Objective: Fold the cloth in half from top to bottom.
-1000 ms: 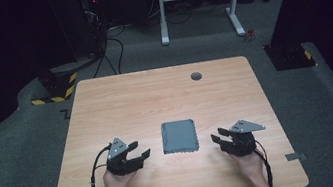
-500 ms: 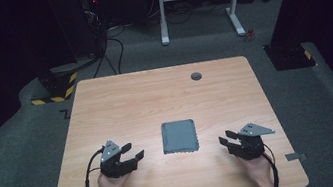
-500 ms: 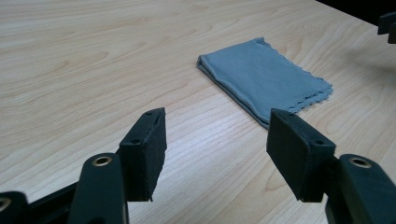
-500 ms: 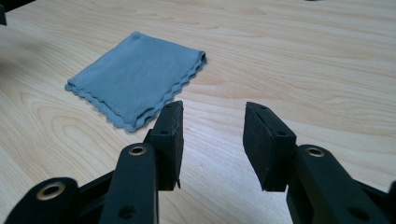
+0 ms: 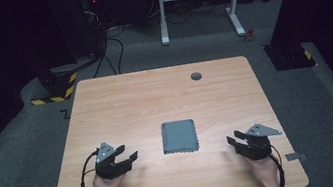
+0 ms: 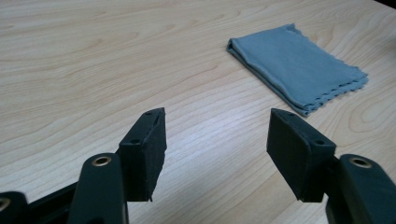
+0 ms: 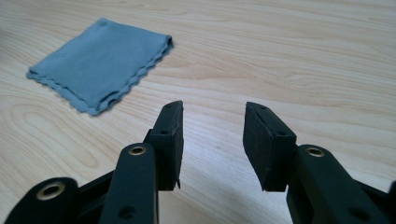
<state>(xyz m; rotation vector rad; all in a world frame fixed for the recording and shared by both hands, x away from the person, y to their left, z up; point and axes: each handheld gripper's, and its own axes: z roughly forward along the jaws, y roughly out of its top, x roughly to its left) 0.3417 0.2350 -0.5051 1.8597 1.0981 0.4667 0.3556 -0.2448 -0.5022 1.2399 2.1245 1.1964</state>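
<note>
A person is sitting at the near edge of a wooden table (image 5: pixel 164 94), with only the hands and part of the forearms showing; the rest is cut off by the bottom of the high view. The room beyond the table is lying in darkness, so the stands and cables there are hard to make out.

On the left, the left gripper (image 5: pixel 125 160) is resting low over the table, its jaws standing wide apart with nothing between them. In the middle, a folded grey cloth (image 5: pixel 179 136) is lying flat on the table, apart from both grippers. On the right, the right gripper (image 5: pixel 235 143) is hovering near the table's right edge, its jaws parted less widely and also empty.

Compared with a second ago, both hands are sitting farther out from the cloth and closer to the near edge. The cloth is lying where it was.
</note>
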